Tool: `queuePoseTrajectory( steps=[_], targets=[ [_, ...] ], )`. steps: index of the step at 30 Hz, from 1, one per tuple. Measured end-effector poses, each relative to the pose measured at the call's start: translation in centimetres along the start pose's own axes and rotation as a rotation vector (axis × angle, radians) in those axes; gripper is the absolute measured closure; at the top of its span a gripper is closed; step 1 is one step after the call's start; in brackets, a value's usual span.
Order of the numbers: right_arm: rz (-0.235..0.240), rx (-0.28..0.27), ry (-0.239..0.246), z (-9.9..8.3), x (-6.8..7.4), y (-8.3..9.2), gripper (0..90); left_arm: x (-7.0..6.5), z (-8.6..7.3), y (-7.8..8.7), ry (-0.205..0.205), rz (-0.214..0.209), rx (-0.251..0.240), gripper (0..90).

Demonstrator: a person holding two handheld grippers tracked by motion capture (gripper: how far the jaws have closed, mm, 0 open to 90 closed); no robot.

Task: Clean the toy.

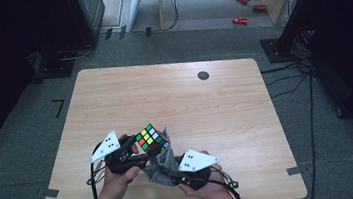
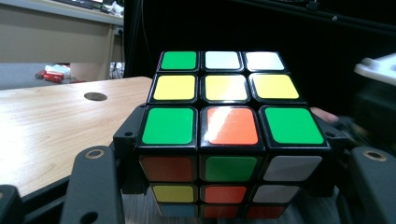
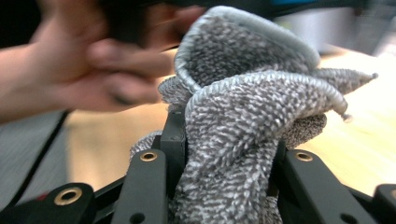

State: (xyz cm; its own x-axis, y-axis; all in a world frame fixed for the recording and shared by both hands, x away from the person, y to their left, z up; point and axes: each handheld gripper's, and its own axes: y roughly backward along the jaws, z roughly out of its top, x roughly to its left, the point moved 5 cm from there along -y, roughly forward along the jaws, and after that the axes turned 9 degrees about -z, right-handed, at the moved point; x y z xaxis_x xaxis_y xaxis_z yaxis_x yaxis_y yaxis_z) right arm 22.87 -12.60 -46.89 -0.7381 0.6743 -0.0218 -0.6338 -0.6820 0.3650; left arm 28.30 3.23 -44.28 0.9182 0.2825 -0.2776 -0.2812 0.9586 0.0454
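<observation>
Cube [image 1: 150, 137] sits low centre of the high view, pinched in the left tongs [image 1: 137, 146]; right tongs [image 1: 170, 173] clamp the grey cloth [image 1: 161, 165]. Keep the cube steady, wipe each face with light strokes.

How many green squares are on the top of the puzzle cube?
3 on the top face of the puzzle cube, seen in the left gripper view: one at the far left corner, two at the near left and near right corners. Other faces are partly hidden, so more greens may exist.
</observation>
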Motion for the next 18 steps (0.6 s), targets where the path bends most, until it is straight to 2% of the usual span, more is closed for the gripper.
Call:
queuePoseTrajectory(
  steps=[3,5,7,12,14,16,18],
  targets=[
    [-0.094,-0.046,-0.094,0.4,-2.2,0.8,65.5,-0.1,-0.1,-0.2,0.005,-0.009,0.001,34.0],
    [-0.114,-0.066,-0.104,0.5,-2.4,1.1,65.6,-0.3,-0.2,-0.4,0.001,-0.015,0.005,34.0],
    [-0.101,-0.068,-0.07,0.6,-1.7,0.9,65.6,-0.4,-0.3,-0.5,0.005,-0.027,0.008,34.0],
    [0.008,-0.029,0.03,0.0,1.0,-0.1,65.6,-0.2,-0.3,-0.5,0.014,-0.016,0.012,34.0],
    [0.027,-0.018,0.051,-0.1,1.4,-0.3,65.5,-0.1,-0.3,-0.3,0.013,-0.011,0.006,34.0],
    [0.014,-0.023,0.028,0.0,0.8,-0.1,65.5,-0.1,-0.2,-0.2,0.014,-0.011,-0.003,34.0],
    [-0.008,-0.054,-0.065,0.0,-0.6,0.1,65.8,-0.1,-0.2,-0.2,0.016,-0.016,-0.005,34.0]
  ],
)
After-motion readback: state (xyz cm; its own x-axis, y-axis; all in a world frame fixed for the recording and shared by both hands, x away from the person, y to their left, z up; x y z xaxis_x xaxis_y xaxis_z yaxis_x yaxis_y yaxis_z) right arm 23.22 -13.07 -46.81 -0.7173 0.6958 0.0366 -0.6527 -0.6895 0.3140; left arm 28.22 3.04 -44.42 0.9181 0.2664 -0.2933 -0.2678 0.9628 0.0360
